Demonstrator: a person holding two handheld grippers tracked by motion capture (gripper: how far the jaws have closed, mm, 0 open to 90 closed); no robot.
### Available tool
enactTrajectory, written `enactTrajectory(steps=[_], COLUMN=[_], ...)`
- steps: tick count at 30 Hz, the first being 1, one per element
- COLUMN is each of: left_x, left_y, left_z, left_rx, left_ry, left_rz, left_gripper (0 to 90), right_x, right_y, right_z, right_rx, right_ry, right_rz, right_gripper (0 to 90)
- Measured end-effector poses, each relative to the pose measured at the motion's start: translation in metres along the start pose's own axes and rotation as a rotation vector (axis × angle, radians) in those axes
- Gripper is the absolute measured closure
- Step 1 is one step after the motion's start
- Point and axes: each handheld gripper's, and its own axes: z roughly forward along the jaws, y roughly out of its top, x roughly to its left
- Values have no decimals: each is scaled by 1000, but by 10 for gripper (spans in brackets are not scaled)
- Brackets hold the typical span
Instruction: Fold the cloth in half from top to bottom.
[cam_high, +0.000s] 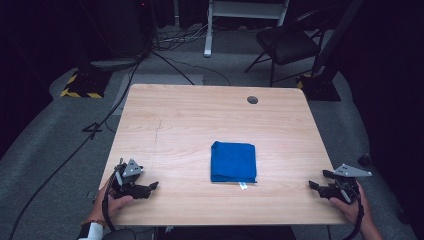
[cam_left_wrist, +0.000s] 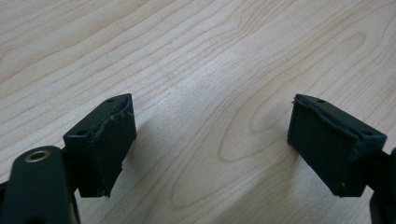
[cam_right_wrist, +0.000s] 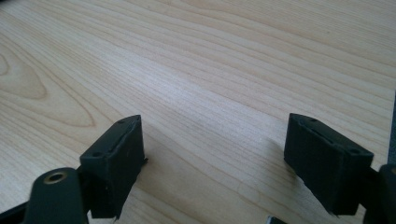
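High view | left gripper (cam_high: 152, 186) wide, empty | right gripper (cam_high: 316, 180) wide, empty | blue cloth (cam_high: 233, 161) between

A square tabletop of pale, grained wood (cam_high: 200, 120) stood on a grey carpeted floor (cam_high: 55, 150), with a small round cable hole (cam_high: 252, 100) near its far right corner. Beyond it the room fell into darkness, where a black folding chair (cam_high: 287, 45) sat beside the white metal legs of a frame (cam_high: 210, 30), and black cables (cam_high: 120, 95) trailed across the carpet. At the far left a yellow-and-black striped base plate (cam_high: 80, 87) lay on the floor, and a dark stand foot (cam_high: 320, 85) rested at the far right.
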Motion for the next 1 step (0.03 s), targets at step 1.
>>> enactTrajectory(steps=[1], left_x=[0], left_y=[0], left_z=[0], left_rx=[0], left_ry=[0], left_rz=[1], left_gripper=[156], right_x=[0], right_y=[0], right_z=[0], right_rx=[0], right_ry=[0], right_rz=[0], right_gripper=[201])
